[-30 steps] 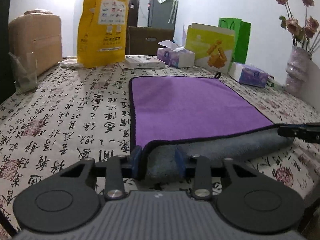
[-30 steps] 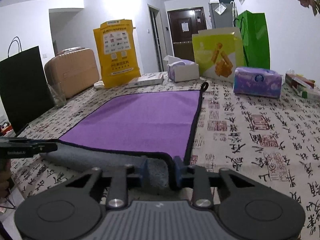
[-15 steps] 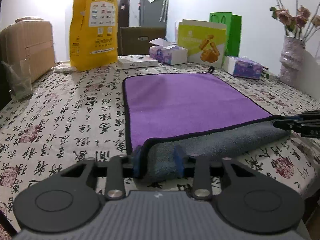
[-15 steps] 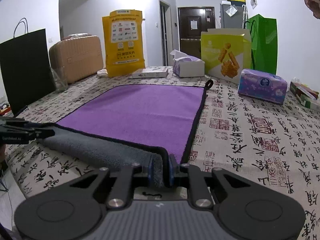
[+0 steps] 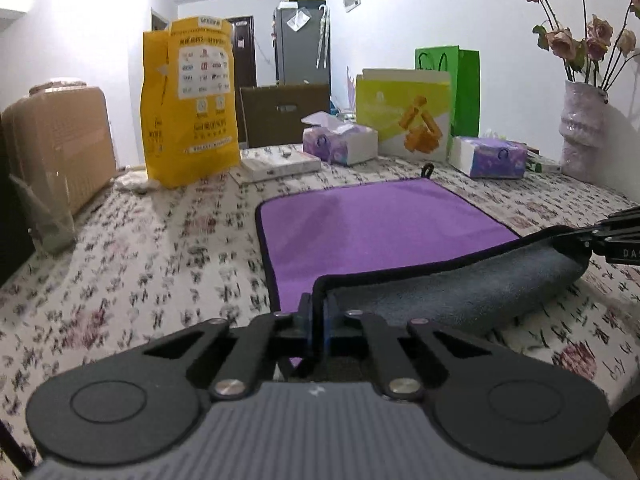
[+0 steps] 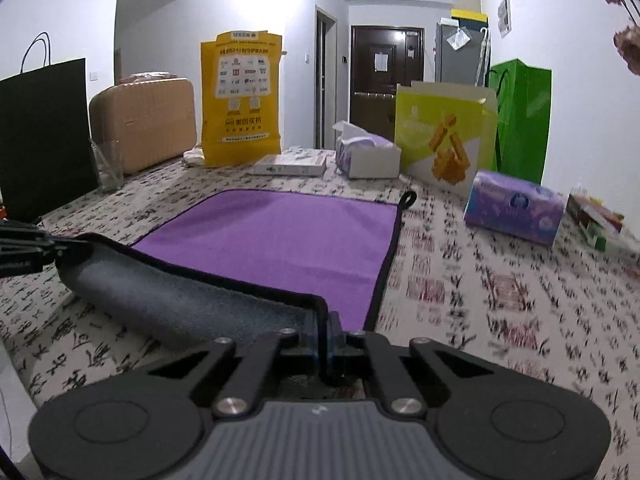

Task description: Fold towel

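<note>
A purple towel (image 5: 372, 228) with a black hem and grey underside lies on the patterned tablecloth; it also shows in the right wrist view (image 6: 280, 236). Its near edge is lifted, so the grey underside (image 5: 460, 292) faces me. My left gripper (image 5: 316, 316) is shut on the near left corner. My right gripper (image 6: 324, 328) is shut on the near right corner. Each gripper shows at the side of the other's view, the right one (image 5: 616, 240) and the left one (image 6: 24, 248).
At the table's back stand a yellow bag (image 5: 188, 100), a tissue box (image 5: 340, 144), a flat white box (image 5: 280, 164), a lime gift bag (image 5: 404, 116) and a green bag (image 5: 464, 80). A tissue pack (image 6: 512, 208), a vase (image 5: 584, 128) and a glass (image 6: 106, 164) flank the towel.
Both grippers closed fully on the towel's near corners and lifted the near edge up and forward. The grey underside now rises higher off the table.
</note>
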`<state>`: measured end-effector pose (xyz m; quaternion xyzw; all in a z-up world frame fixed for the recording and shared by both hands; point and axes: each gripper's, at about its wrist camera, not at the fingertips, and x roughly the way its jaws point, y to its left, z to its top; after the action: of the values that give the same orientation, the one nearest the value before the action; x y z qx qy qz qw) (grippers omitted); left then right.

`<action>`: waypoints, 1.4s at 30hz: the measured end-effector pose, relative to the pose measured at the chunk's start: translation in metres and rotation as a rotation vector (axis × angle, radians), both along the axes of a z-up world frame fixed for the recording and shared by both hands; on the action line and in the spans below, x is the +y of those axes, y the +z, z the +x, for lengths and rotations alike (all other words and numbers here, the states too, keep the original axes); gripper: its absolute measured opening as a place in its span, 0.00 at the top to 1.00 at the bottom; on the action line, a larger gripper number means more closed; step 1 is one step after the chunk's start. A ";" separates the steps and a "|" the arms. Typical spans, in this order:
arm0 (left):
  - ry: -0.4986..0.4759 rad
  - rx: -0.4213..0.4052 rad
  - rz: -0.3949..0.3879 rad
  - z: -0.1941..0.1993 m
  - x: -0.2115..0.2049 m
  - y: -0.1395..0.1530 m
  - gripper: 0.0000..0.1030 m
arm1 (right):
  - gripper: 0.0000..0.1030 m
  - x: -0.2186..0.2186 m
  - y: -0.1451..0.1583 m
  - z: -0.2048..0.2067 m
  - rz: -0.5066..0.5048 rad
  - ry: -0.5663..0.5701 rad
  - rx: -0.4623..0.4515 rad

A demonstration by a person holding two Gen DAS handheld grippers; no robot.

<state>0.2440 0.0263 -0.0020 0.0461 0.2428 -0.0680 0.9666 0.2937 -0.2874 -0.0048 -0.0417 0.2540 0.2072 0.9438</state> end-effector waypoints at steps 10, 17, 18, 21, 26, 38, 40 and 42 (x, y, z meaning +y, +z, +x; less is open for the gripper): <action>0.016 -0.030 0.013 0.040 0.004 0.019 0.95 | 0.97 0.008 0.023 0.029 -0.031 0.002 -0.088; 0.003 -0.009 -0.008 0.084 0.012 0.037 0.95 | 0.97 0.011 0.036 0.070 -0.045 0.015 -0.091; 0.002 -0.012 -0.008 0.090 0.013 0.039 0.95 | 0.97 0.012 0.038 0.078 -0.044 0.016 -0.089; 0.004 0.001 -0.008 0.116 0.015 0.042 0.95 | 0.97 0.013 0.041 0.100 -0.045 0.018 -0.083; 0.004 0.034 -0.028 0.163 0.023 0.046 0.95 | 0.97 0.018 0.047 0.143 -0.056 0.028 -0.081; 0.000 0.117 0.027 0.260 0.024 0.016 0.95 | 0.97 0.022 0.024 0.250 -0.035 0.034 0.054; 0.006 0.142 0.012 0.271 0.027 0.007 0.95 | 0.96 0.023 0.016 0.261 -0.040 0.031 0.069; 0.011 0.163 -0.001 0.279 0.030 -0.003 0.93 | 0.95 0.022 0.006 0.270 -0.035 0.012 0.079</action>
<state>0.5229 0.0561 -0.0054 0.0387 0.3211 -0.0663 0.9439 0.5640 -0.2651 0.0013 -0.0513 0.2945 0.2099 0.9309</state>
